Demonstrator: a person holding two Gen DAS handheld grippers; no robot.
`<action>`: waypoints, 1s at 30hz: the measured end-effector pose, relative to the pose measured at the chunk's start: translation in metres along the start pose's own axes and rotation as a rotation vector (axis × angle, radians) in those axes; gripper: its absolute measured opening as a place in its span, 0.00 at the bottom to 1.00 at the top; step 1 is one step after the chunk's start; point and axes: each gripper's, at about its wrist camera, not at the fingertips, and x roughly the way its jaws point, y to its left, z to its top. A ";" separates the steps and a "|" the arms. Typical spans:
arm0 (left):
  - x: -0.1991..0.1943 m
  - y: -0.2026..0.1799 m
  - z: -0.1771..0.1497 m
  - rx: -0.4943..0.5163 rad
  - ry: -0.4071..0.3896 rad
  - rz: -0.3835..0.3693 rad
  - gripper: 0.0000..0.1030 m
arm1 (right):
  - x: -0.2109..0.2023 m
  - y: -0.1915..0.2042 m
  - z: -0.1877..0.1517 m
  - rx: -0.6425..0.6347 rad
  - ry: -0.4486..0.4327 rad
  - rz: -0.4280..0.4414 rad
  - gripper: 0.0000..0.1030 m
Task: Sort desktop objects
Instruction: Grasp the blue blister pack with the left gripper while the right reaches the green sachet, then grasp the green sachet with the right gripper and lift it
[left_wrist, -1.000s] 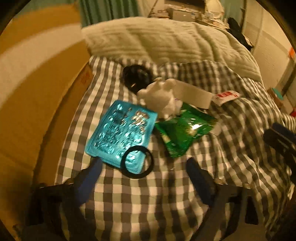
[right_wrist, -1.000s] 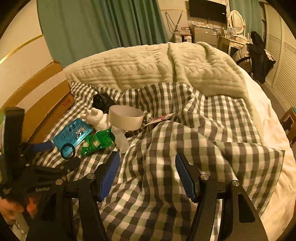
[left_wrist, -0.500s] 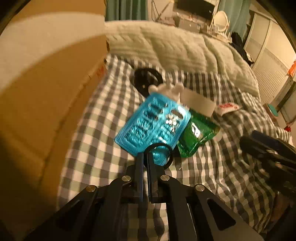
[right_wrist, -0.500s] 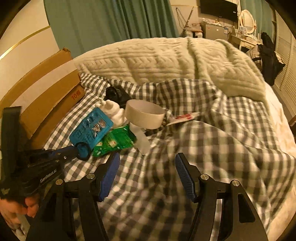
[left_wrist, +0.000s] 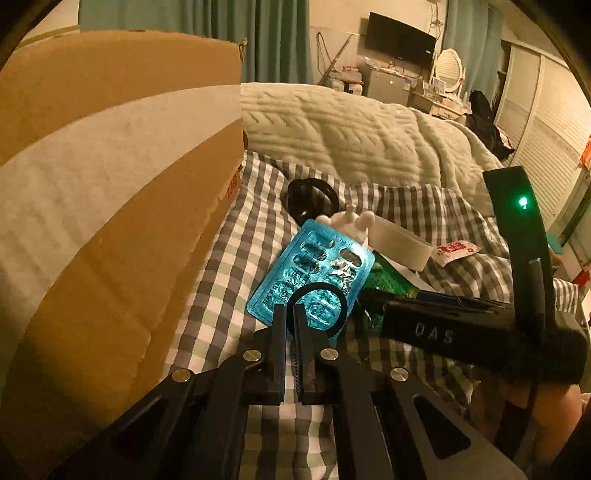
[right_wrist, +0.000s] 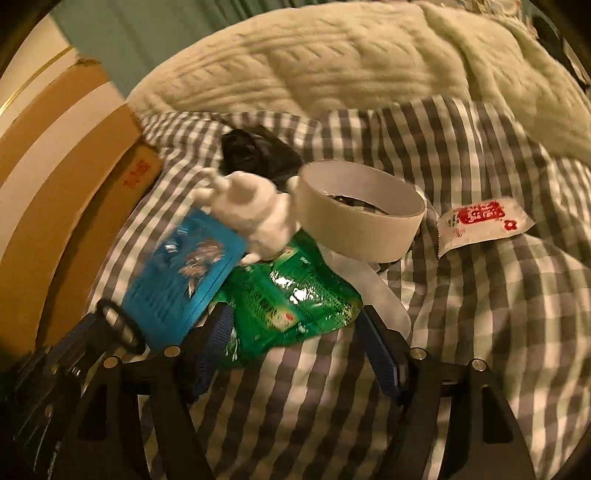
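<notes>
My left gripper (left_wrist: 290, 314) is shut on a thin black ring (left_wrist: 341, 301) and holds it just above the checked cloth, over the near end of a blue blister pack (left_wrist: 314, 273). My right gripper (right_wrist: 295, 325) is open, its fingers on either side of a green foil packet (right_wrist: 291, 295). A white figurine (right_wrist: 255, 206), a roll of white tape (right_wrist: 358, 210), a red-and-white sachet (right_wrist: 480, 221) and a black object (right_wrist: 255, 151) lie behind. The ring also shows in the right wrist view (right_wrist: 118, 325).
A big cardboard box (left_wrist: 110, 184) stands along the left. A cream blanket (right_wrist: 332, 62) lies behind the objects on the checked bedcover (right_wrist: 480, 314). The right gripper's body (left_wrist: 461, 328) crosses the left wrist view.
My left gripper has shut on the black ring and lifted it. My right gripper has moved forward and left until its open fingers frame the green packet.
</notes>
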 end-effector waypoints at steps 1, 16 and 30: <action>0.001 0.000 0.000 -0.002 0.004 0.003 0.03 | 0.000 -0.001 0.000 0.006 -0.003 0.009 0.68; 0.011 0.006 -0.005 -0.023 0.021 0.045 0.04 | 0.006 0.009 0.002 -0.058 0.005 -0.039 0.85; 0.010 0.006 -0.007 -0.018 0.026 0.014 0.04 | -0.029 0.001 -0.018 -0.073 -0.085 0.050 0.28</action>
